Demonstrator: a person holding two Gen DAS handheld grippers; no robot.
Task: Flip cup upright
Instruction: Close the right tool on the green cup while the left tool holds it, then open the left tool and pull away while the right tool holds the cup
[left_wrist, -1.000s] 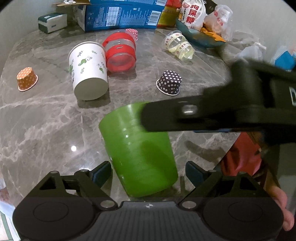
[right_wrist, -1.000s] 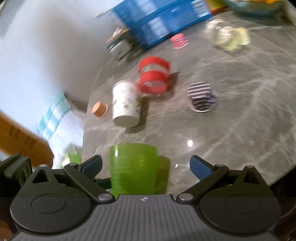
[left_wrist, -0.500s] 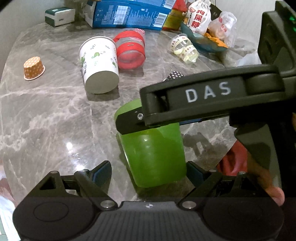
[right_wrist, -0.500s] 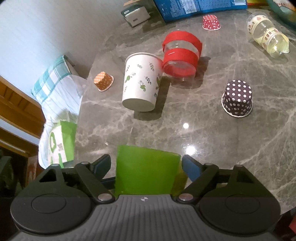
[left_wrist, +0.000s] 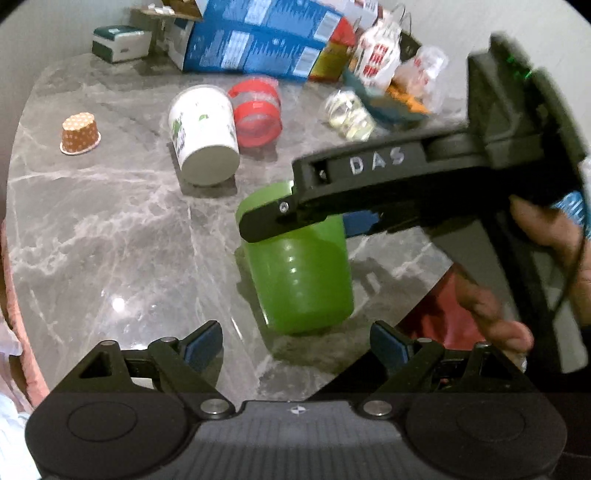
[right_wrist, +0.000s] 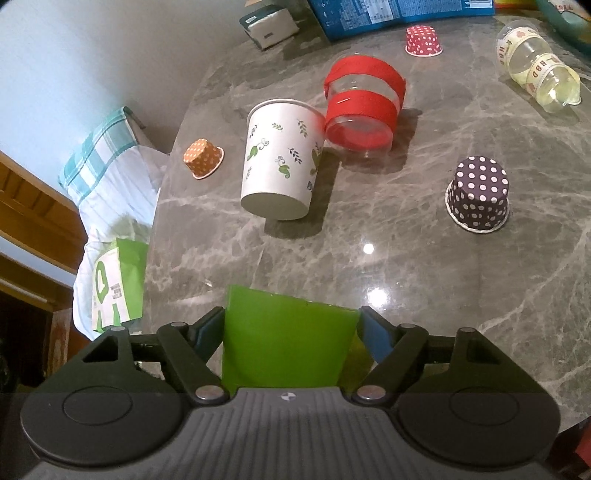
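Standing rim-up on the table (left_wrist: 110, 229), the green cup (left_wrist: 301, 280) is being clamped near its rim by the right gripper (right_wrist: 291, 332); the left gripper (left_wrist: 295, 341) is hanging open just before it.

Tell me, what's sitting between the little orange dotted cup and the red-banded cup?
The white leafy paper cup lies on its side between the orange cup and the red-banded cup, touching the latter, seen in the right wrist view.
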